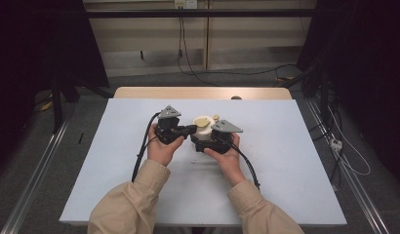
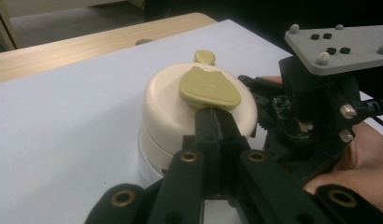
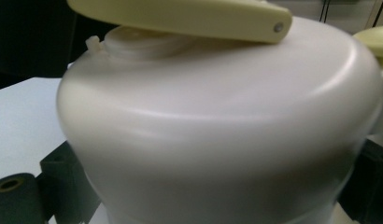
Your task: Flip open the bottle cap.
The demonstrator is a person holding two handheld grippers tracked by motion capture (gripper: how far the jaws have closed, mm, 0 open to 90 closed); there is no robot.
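Two grippers on cream container [image 1: 204,130] mid-tabletop [image 1: 286,161]. My left gripper [image 2: 216,122]: fingers closed at olive lid tab's [image 2: 209,87] edge. Right gripper [image 1: 212,141]: fingers straddle container body, apparently clamping. I brace body, lift tab slowly, avoid tipping.

Smooth, semi-glossy cream plastic on the round domed container [image 2: 180,107]; duller olive-yellow plastic on its flat flip tab [image 2: 209,88]. Matt black plastic fingers [image 2: 216,128] (brass-looking rivets). Matt pale-blue sheet over the light wooden table [image 1: 203,92].
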